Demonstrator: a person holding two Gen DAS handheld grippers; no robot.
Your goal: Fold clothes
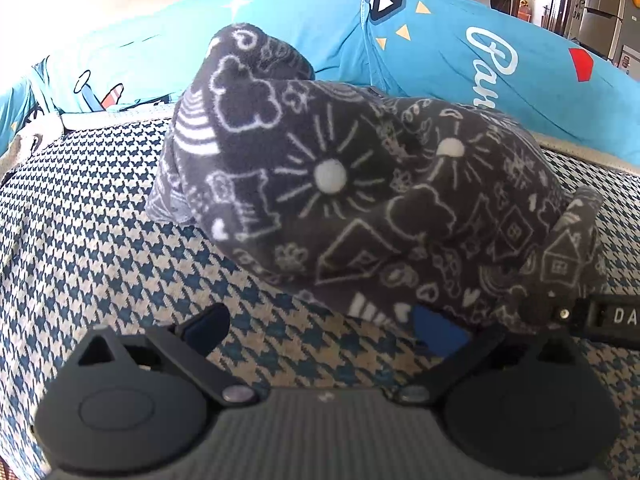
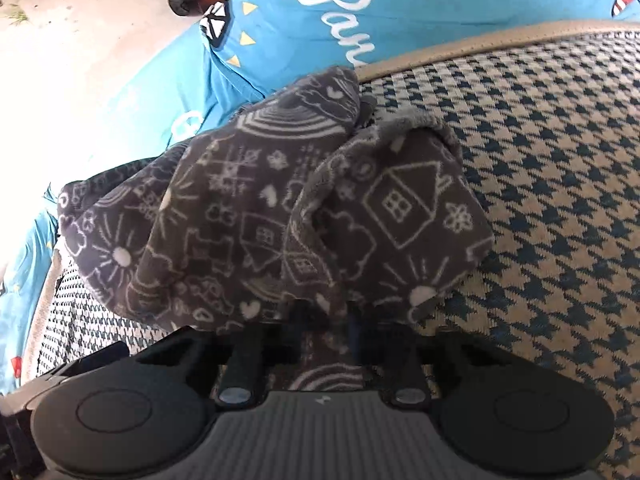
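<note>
The right tongs (image 2: 320, 320) pinch the grey fleece garment (image 2: 256, 208) to lift its edge for folding — the left tongs (image 1: 320, 328) wait wide, just before it.

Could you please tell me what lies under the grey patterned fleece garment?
The grey fleece garment rests bunched on the houndstooth cushion, with blue bedding behind it. Whatever sits beneath its folds is covered, including the right gripper fingertips.

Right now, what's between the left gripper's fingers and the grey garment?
Only bare houndstooth cover between the open left gripper and the grey garment, per the left wrist view.
</note>
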